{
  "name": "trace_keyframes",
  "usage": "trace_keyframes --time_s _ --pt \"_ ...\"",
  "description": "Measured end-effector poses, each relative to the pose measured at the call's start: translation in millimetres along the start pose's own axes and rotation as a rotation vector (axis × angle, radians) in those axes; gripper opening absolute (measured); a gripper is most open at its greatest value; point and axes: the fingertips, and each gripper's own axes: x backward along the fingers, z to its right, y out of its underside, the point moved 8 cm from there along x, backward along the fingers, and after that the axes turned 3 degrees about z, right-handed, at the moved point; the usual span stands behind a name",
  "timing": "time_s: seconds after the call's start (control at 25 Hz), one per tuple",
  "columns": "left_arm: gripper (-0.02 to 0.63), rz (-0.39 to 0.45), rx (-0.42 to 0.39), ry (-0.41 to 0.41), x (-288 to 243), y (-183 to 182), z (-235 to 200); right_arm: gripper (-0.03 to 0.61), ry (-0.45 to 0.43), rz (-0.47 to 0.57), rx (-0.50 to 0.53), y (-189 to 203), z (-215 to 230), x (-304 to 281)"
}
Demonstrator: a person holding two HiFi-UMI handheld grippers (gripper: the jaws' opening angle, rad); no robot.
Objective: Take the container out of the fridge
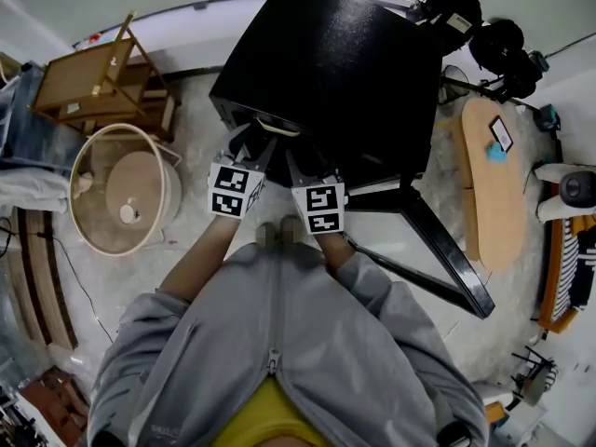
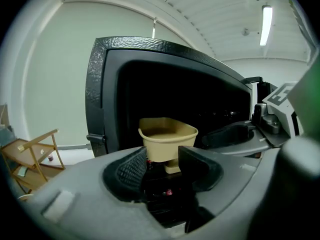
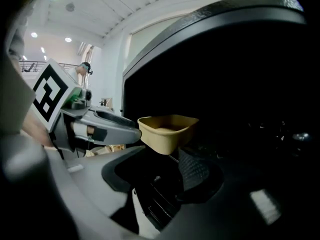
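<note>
A pale floor lies under me, with a wooden rack (image 1: 102, 82) and a round basket (image 1: 121, 189) off to my left. Right ahead stands the black fridge (image 1: 326, 73), its door (image 1: 438, 250) swung out to my right. I hold my left gripper (image 2: 162, 166) and right gripper (image 3: 160, 171) side by side at the dark opening. Both pairs of jaws stand apart and press on nothing. The tan container (image 2: 167, 139) sits upright just beyond their tips, inside the mouth of the fridge, its rim above both jaws.
</note>
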Motion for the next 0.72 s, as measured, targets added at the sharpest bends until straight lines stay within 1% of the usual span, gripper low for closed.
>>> trace_keyframes --time_s 0.12,0.24,0.36,0.48,0.72 --pt "0.206 -0.001 -0.005 0.017 -4 -1 -1 0.202 0.003 -0.003 -0.020 -2 6 -7" --pt "0.206 -0.003 -0.015 0.036 -7 -2 0 0.215 -0.006 -0.015 -0.017 -2 9 -13" --pt "0.213 -0.008 -0.021 0.063 -10 -3 2 0.216 -0.026 -0.029 -0.008 -3 11 -16" --pt "0.247 -0.015 -0.016 0.099 -14 -4 4 0.215 -0.052 -0.059 0.011 -5 14 -21" --pt "0.245 -0.024 -0.026 0.177 -15 -7 13 0.215 -0.049 -0.075 0.038 -9 23 -13"
